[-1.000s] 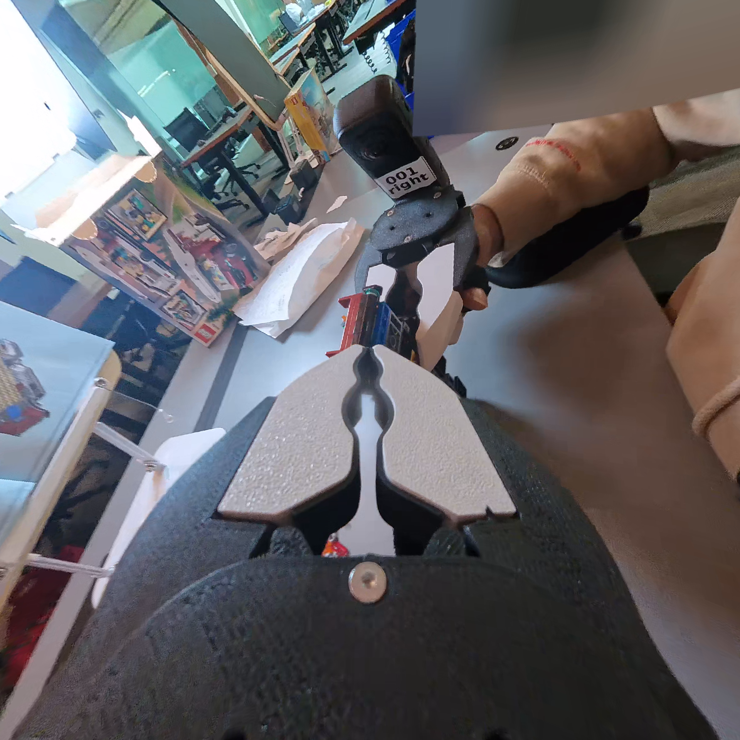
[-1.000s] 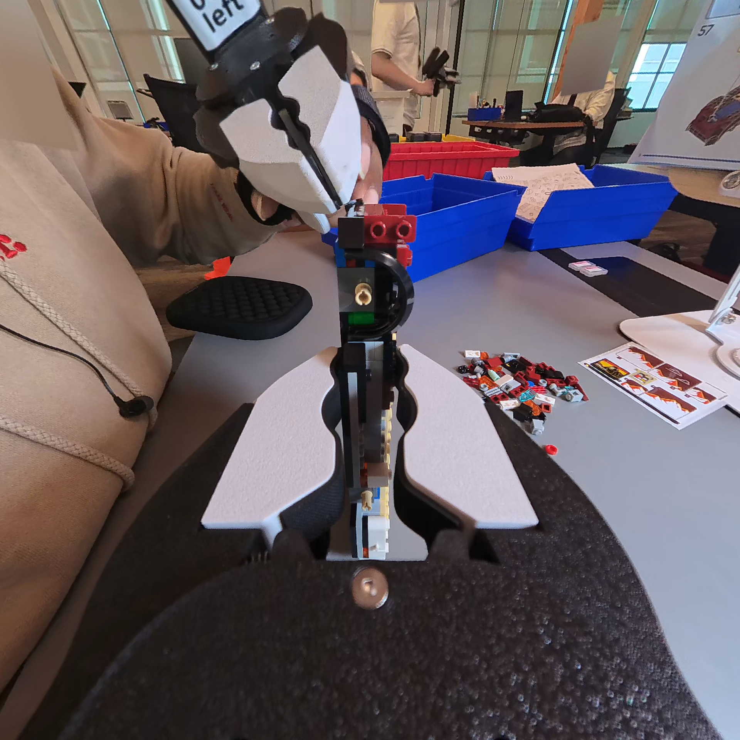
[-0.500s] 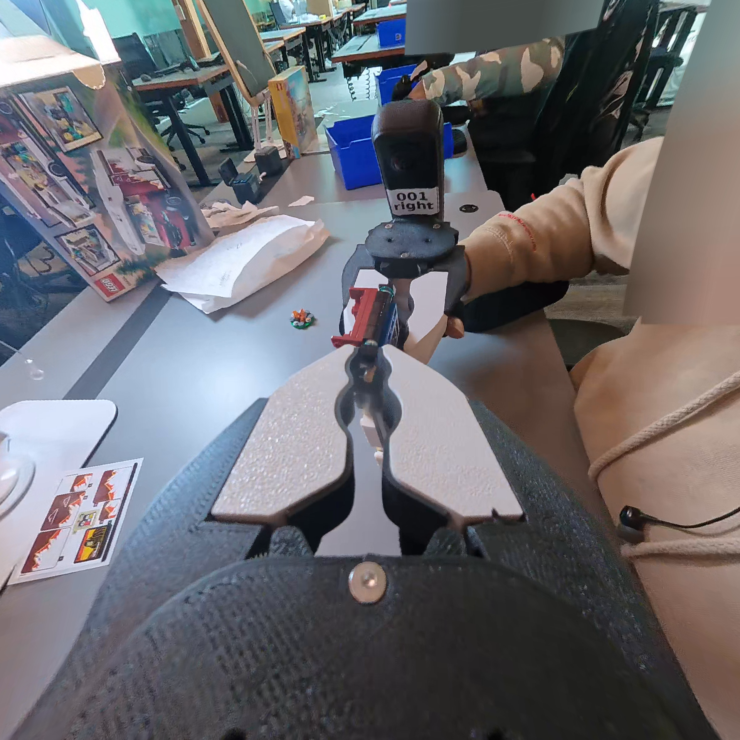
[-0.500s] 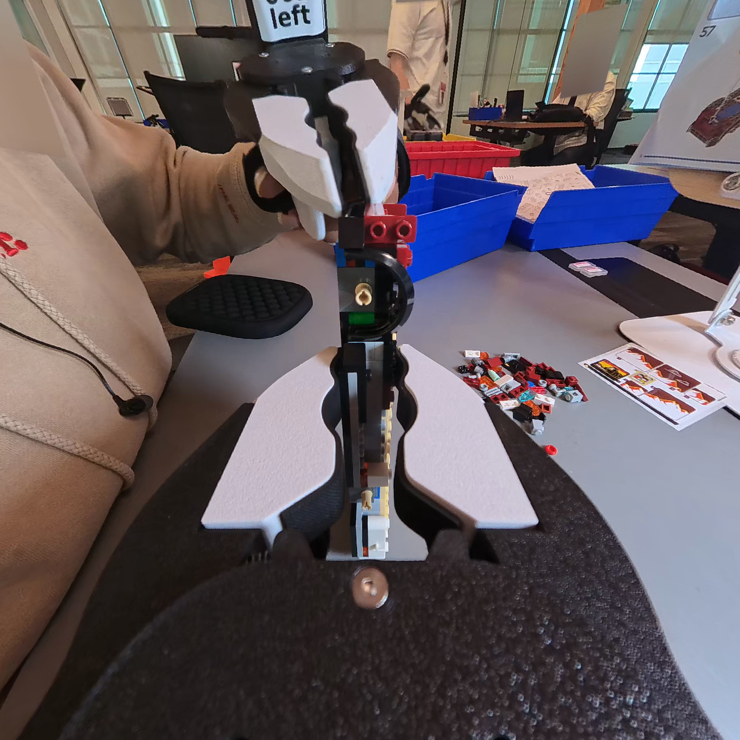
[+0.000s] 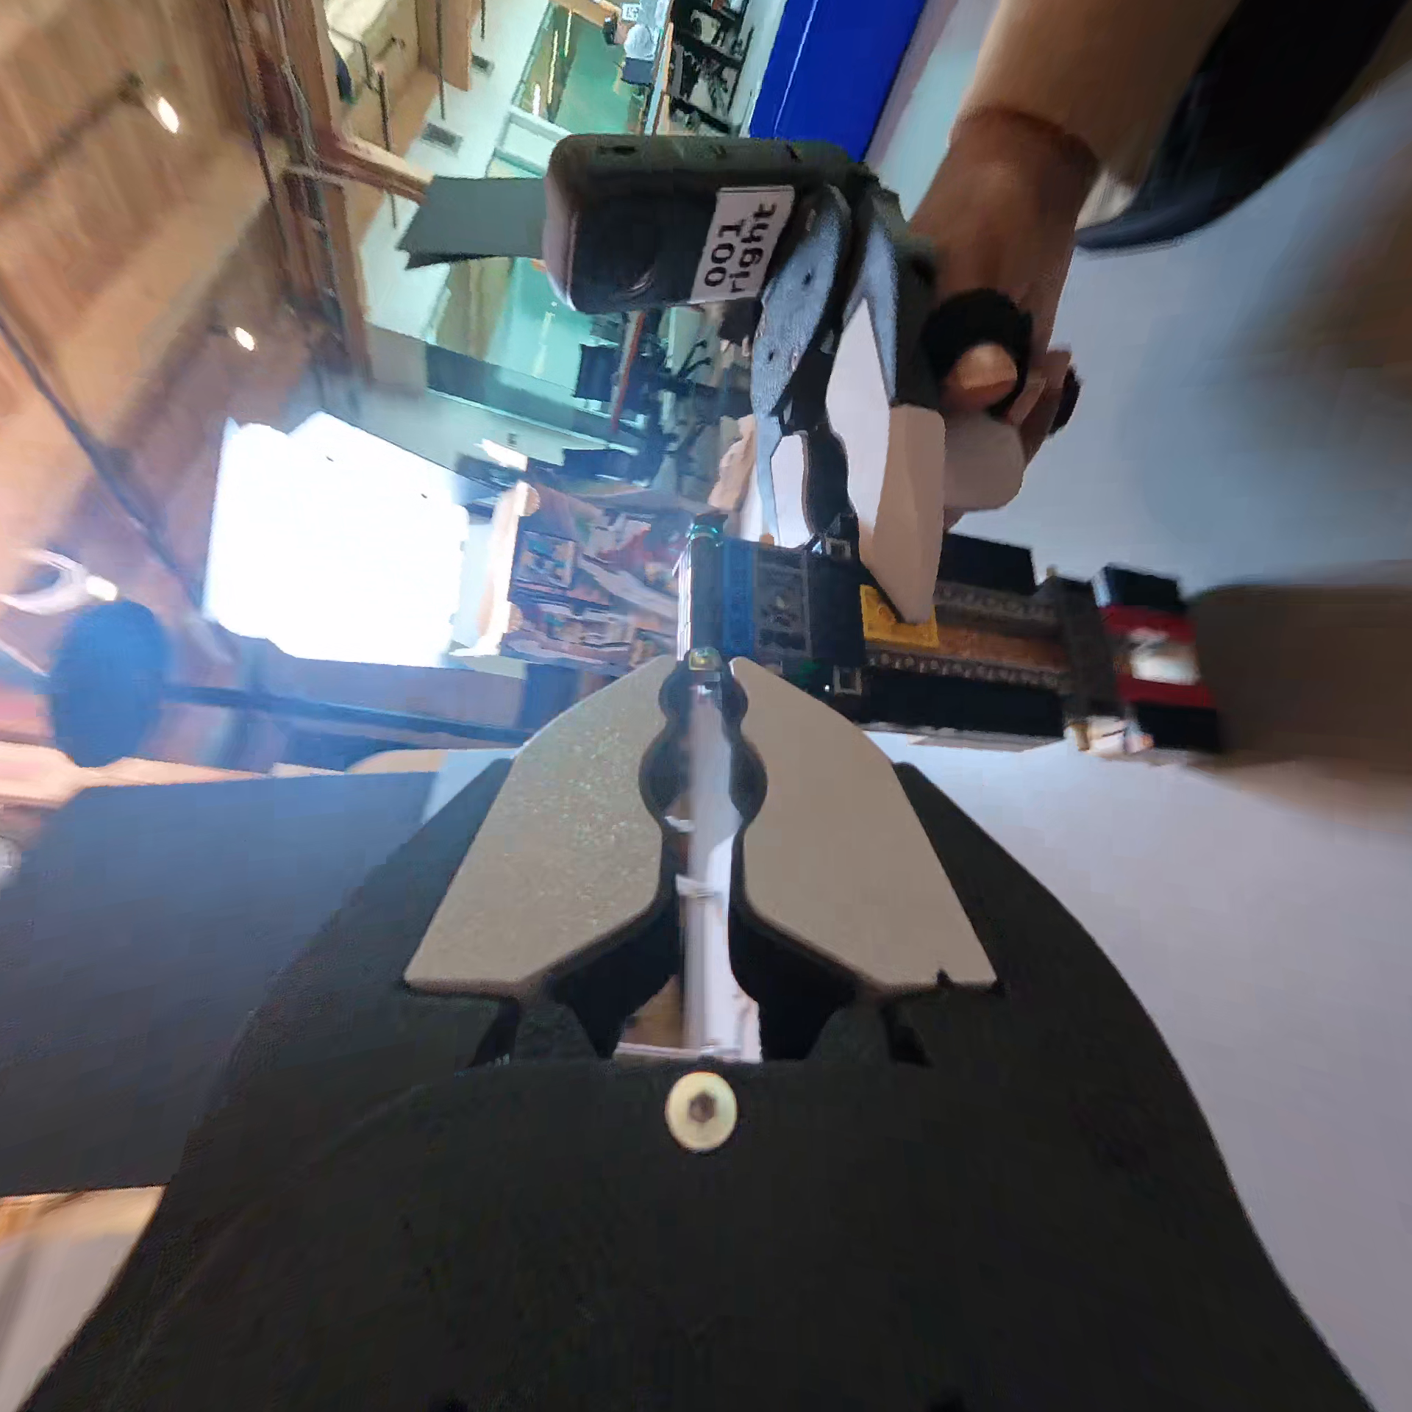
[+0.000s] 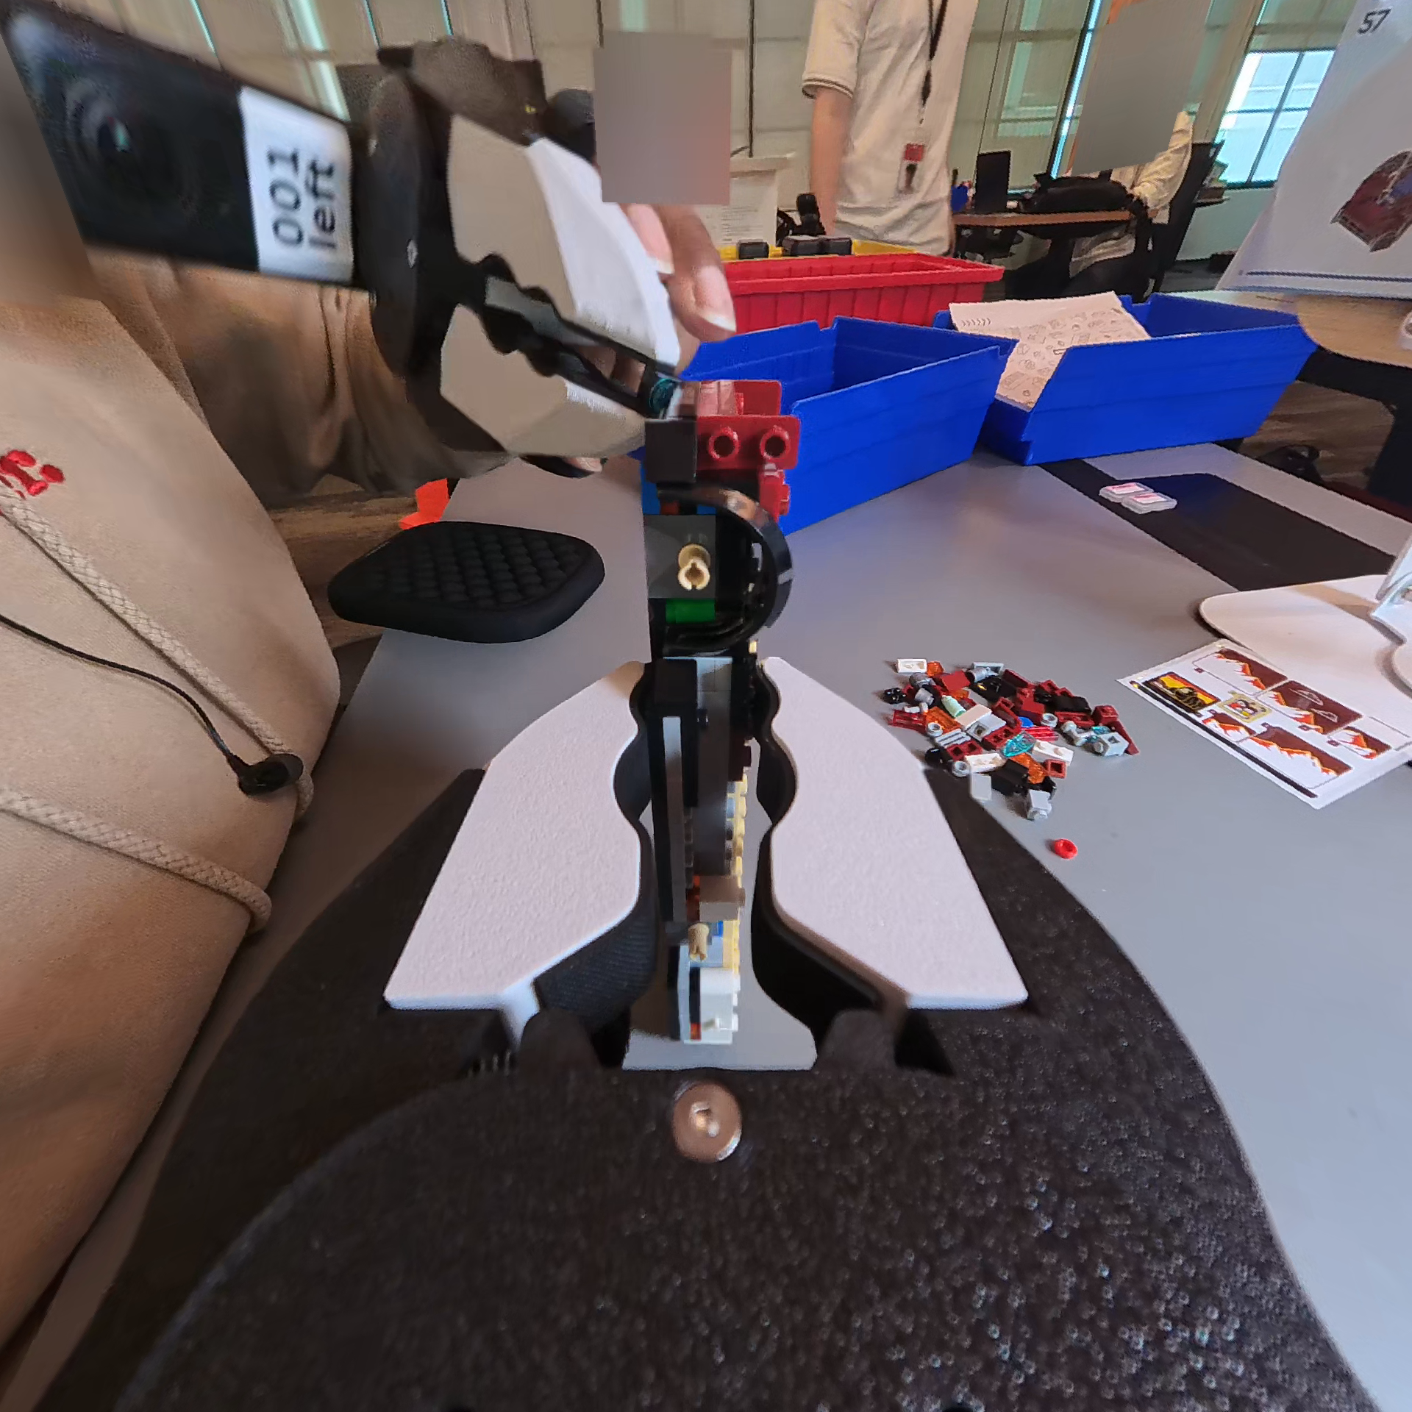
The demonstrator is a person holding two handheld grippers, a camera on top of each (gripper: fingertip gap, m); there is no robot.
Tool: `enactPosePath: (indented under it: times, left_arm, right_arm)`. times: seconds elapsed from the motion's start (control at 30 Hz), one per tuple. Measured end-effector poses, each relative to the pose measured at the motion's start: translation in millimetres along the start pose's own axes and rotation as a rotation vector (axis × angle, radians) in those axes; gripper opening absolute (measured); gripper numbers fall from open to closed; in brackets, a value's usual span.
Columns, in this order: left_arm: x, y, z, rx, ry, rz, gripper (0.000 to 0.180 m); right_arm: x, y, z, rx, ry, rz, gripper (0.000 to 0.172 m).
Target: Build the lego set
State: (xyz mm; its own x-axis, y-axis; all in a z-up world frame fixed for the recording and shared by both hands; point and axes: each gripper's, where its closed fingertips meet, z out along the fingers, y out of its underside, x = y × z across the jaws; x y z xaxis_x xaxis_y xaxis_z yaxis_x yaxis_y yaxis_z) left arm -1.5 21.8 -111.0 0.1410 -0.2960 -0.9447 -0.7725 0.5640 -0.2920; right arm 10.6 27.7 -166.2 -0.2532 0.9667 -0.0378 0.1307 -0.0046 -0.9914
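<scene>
Right gripper (image 6: 701,672) clamps a brick model (image 6: 707,565) above the tabletop (image 6: 993,581); left gripper (image 6: 649,401), narrow, pinches a small translucent piece (image 5: 703,663) at its top.

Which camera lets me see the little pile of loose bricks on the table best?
The right wrist view: the pile of loose bricks lies sharp and unobstructed on the grey table, right of the right gripper clamping the brick model. The left wrist view, tilted and blurred, doesn't show it.
</scene>
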Motion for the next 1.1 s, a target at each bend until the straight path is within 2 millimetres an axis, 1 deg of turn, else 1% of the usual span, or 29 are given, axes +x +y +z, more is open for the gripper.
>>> enactPosePath:
  times: [0.03,0.07,0.1,0.23,0.47,0.53,0.67,0.83,0.93,1.0,1.1]
  left_arm:
    - [1,0,1,-0.010,-0.034,0.098,0.008]
    - [1,-1,1,-0.009,-0.058,0.150,0.008]
    - [2,-2,1,-0.004,-0.064,0.147,0.008]
    - [-7,0,0,0.004,-0.066,0.015,0.008]
    - [-14,1,-3,0.022,-0.052,-0.076,0.008]
    - [-16,4,-5,0.024,-0.067,-0.067,0.008]
    - [-13,5,-7,0.017,-0.089,0.014,0.008]
    - [-9,5,-10,0.009,-0.102,0.116,0.008]
    - [-8,9,-10,-0.002,-0.097,0.117,0.008]
    - [-6,14,-12,-0.016,-0.095,0.098,0.008]
    - [5,28,-16,-0.061,-0.091,0.084,0.008]
  right_arm:
    - [0,0,0,0.001,-0.003,0.006,0.023]
    - [-1,1,0,-0.002,-0.004,0.001,0.023]
    - [-1,2,0,-0.005,-0.001,-0.007,0.023]
    - [-2,1,1,-0.005,-0.002,-0.015,0.023]
    - [-2,1,1,-0.002,-0.004,-0.014,0.023]
    - [-2,1,1,0.000,-0.006,-0.013,0.023]
    - [-3,0,1,0.006,-0.026,0.008,0.023]
    - [-7,-2,0,0.029,-0.085,0.078,0.023]
    - [-9,-5,-2,0.045,-0.119,0.135,0.023]
    - [-10,-3,-3,0.021,-0.148,0.190,0.023]
    - [-7,0,-7,-0.034,-0.169,0.242,0.023]
